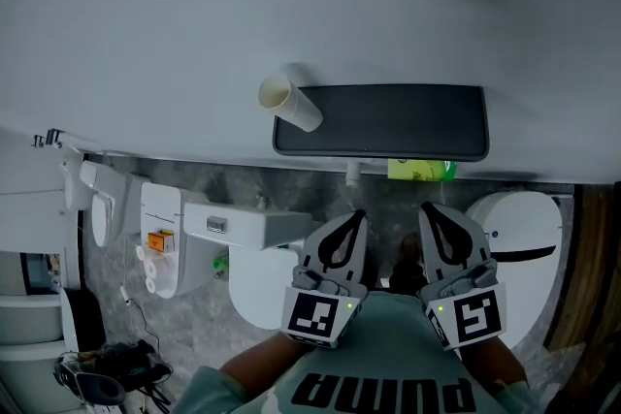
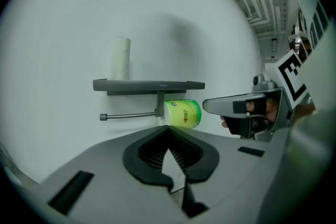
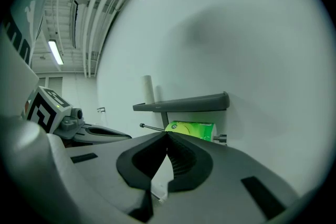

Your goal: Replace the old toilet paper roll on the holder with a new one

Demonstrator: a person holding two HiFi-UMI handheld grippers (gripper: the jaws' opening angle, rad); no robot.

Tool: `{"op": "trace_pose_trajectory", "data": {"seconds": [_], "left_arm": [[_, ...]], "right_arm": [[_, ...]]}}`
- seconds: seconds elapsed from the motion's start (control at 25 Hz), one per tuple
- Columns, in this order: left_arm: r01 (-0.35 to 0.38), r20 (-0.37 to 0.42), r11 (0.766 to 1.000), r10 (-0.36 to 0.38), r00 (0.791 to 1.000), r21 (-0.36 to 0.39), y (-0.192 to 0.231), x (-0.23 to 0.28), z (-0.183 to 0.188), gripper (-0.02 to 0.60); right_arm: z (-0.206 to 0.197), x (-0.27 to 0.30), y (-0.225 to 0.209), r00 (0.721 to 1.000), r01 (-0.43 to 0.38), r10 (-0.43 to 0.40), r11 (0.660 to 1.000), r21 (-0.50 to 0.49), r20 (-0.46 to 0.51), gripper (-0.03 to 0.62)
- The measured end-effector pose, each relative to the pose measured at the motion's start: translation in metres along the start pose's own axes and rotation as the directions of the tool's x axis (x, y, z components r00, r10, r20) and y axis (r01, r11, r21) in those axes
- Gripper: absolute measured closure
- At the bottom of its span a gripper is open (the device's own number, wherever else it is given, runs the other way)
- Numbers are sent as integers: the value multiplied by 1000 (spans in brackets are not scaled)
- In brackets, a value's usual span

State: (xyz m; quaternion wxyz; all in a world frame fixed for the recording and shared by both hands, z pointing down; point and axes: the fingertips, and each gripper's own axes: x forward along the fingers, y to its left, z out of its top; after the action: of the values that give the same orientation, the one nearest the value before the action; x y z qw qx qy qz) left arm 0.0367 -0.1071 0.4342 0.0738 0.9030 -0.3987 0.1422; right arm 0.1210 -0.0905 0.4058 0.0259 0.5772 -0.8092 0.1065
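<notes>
A dark holder shelf point(image 1: 388, 121) is fixed to the white wall. A bare cardboard tube point(image 1: 288, 102) stands upright on its left end. A roll in green wrapping point(image 1: 421, 170) sits under the shelf's right part, next to the thin bar point(image 2: 128, 115). My left gripper point(image 1: 356, 218) and right gripper point(image 1: 430, 213) hover side by side in front of the holder, apart from it, both shut with nothing between the jaws. The left gripper view shows the shelf point(image 2: 149, 85), tube point(image 2: 121, 57), green roll point(image 2: 182, 113) and right gripper point(image 2: 236, 106). The right gripper view shows the shelf point(image 3: 184, 103) and green roll point(image 3: 191, 130).
Below the holder a white toilet point(image 1: 519, 242) stands at the right on the marbled floor. A white cistern-like fixture point(image 1: 243, 228) and other white fittings point(image 1: 160, 247) are at the left. Dark gear lies on the floor point(image 1: 107, 368). A wooden edge point(image 1: 582, 267) runs down the far right.
</notes>
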Motion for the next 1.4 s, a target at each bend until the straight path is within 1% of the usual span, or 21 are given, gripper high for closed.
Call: {"op": "trace_pose_trajectory", "data": {"seconds": [0.28,0.48,0.6,0.84,1.0,1.16,1.24,1.4], "left_arm": [[-11,51,1000,10,999,21,13,-27,13,578],[0,77,999,-3,997,36,31,-59,14,578],[12,89,999,-15,996,30,42,-80,9,578],[62,102,998,-62,993,1,55,-124,-5,578],[110,68,994,-107,992,-27,58,-151,-29,578],[146,60,988,-144,988,-46,51,-171,-43,578],[142,73,989,-139,988,-47,49,-178,-45,578],[107,85,993,-103,991,-42,45,-190,-43,578]], "right_arm": [[11,-4,19,1000,22,-22,1000,-18,16,583],[20,-4,48,998,60,-59,998,-12,33,583],[18,-6,69,996,87,-87,996,3,26,583],[7,-17,120,991,134,-134,991,-12,-3,583],[-5,-27,150,983,180,-180,984,-16,-25,583],[-15,-39,170,977,207,-208,978,-16,-43,583],[-18,-47,176,977,207,-209,978,-32,-45,583],[-20,-65,176,978,202,-203,978,-46,-37,583]]}}
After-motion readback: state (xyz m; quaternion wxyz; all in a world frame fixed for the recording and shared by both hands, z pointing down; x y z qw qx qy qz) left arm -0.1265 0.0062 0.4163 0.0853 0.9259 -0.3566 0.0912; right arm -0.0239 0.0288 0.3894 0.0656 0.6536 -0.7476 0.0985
